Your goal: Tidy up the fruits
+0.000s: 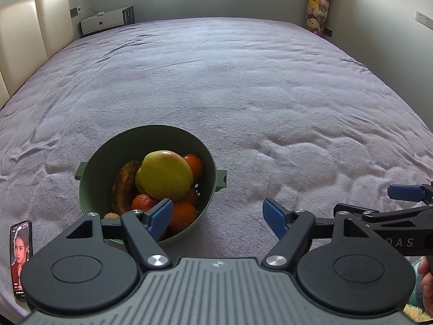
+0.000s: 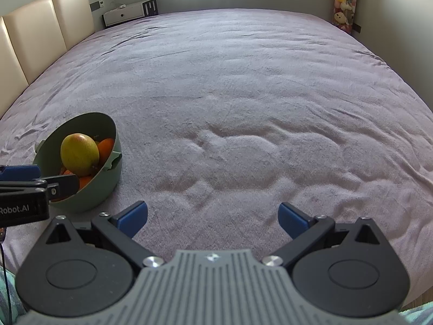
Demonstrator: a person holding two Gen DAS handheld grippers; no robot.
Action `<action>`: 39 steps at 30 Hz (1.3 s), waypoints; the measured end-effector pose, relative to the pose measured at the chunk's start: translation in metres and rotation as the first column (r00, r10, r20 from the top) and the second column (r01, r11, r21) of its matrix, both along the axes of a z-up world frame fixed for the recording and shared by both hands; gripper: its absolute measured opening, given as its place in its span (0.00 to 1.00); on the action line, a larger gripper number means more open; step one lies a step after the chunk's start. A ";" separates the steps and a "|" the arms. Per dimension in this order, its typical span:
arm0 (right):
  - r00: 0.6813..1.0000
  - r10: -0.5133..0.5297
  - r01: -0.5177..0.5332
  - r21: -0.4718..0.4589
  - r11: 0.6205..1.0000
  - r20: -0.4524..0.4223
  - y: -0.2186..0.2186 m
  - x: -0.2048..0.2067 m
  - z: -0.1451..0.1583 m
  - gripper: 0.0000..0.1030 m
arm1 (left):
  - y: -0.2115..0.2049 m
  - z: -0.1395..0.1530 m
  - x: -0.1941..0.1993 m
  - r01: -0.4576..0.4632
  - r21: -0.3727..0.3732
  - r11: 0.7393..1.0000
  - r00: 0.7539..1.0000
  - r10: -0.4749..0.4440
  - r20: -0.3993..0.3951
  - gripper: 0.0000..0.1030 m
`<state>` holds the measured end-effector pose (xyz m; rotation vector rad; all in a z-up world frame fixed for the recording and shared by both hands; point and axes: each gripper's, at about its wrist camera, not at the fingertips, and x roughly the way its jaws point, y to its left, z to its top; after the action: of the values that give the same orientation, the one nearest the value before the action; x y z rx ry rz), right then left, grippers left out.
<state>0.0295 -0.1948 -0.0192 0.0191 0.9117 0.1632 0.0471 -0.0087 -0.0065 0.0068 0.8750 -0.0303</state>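
Observation:
A green bowl [image 1: 108, 162] sits on the bed near its front edge. It holds a large yellow-green apple [image 1: 163, 174], a brown-spotted banana [image 1: 123, 187] and several oranges [image 1: 182, 215]. My left gripper [image 1: 217, 218] is open and empty, its left finger [image 1: 159, 216] over the bowl's near rim. The bowl also shows in the right wrist view [image 2: 102, 187] at the left, with the apple [image 2: 79, 153] on top. My right gripper [image 2: 212, 216] is open and empty over bare bedspread, right of the bowl.
The bowl rests on a wide purple-grey bedspread [image 1: 230, 81]. A phone [image 1: 21, 257] with a lit screen lies at the near left. A cream headboard [image 1: 29, 35] stands on the left, a white nightstand [image 1: 104, 21] at the back, a column of plush toys [image 1: 318, 2] at the back right.

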 end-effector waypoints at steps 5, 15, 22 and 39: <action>1.000 0.000 0.000 -0.002 1.000 -0.004 0.000 0.000 -0.001 0.96 | -0.001 0.002 0.000 0.002 -0.006 1.000 1.000 -0.002 0.002 0.86; 1.000 0.004 -0.004 -0.004 1.000 -0.011 0.000 0.001 -0.002 0.96 | 0.002 0.003 -0.001 -0.002 -0.015 1.000 1.000 0.002 0.003 0.86; 1.000 0.003 -0.003 -0.006 1.000 -0.012 0.000 0.000 -0.002 0.96 | 0.002 0.003 -0.002 0.002 -0.015 1.000 1.000 -0.002 0.006 0.86; 1.000 0.010 -0.010 -0.011 1.000 -0.016 0.001 0.000 -0.002 0.96 | 0.002 0.006 -0.003 -0.002 -0.006 1.000 1.000 0.002 0.019 0.86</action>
<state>0.0292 -0.1937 -0.0216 0.0054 0.9286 0.1670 0.0444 -0.0069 -0.0009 0.0009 0.8555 -0.0305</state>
